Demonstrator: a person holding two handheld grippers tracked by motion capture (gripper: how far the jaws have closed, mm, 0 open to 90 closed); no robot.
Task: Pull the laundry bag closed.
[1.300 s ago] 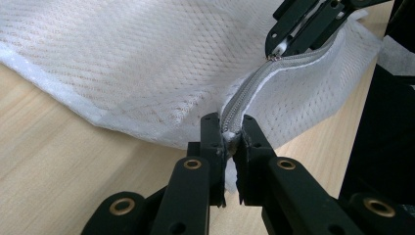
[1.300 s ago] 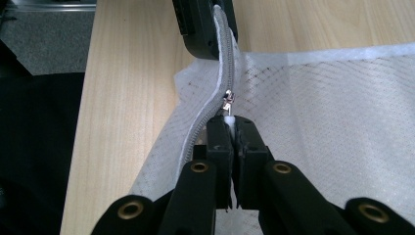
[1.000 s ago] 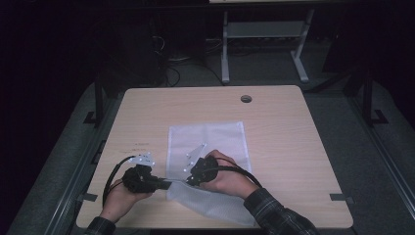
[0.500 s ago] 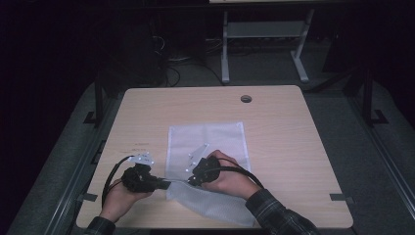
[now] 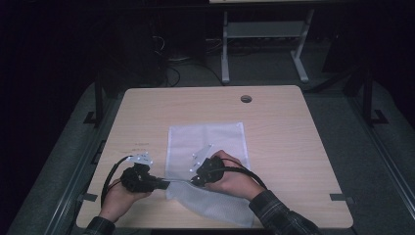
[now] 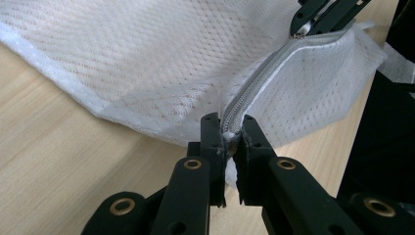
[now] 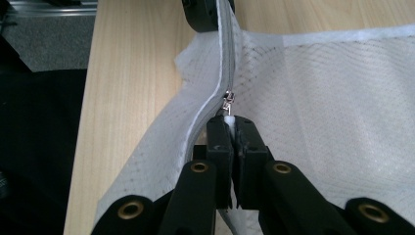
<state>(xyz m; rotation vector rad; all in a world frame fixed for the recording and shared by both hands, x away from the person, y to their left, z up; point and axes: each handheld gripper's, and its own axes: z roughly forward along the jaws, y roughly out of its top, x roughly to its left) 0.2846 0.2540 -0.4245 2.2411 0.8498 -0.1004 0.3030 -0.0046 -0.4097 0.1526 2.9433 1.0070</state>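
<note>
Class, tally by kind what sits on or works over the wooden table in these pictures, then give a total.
White mesh bag: 1
Hand-held grippers: 2, the left hand-held gripper and the right hand-held gripper
Hands: 2, left hand, right hand
Total: 5

Own gripper: the left gripper (image 6: 230, 139) rises from 6 o'clock, its two black jaws closed on the near end of a zipper.
Bag: a white mesh laundry bag (image 6: 147, 63) spreads from 9 o'clock across to 2 o'clock, its lower edge lifted slightly off the surface.
Zipper: a grey zipper (image 6: 264, 78) runs from the jaws up toward 1 o'clock, teeth closed along the visible stretch.
Other gripper: the right gripper (image 6: 313, 22) enters at 1 o'clock, its black jaws meeting at the far end of the zipper.
Surface: a light wooden table (image 6: 63, 161) shows from 7 to 9 o'clock.
</note>
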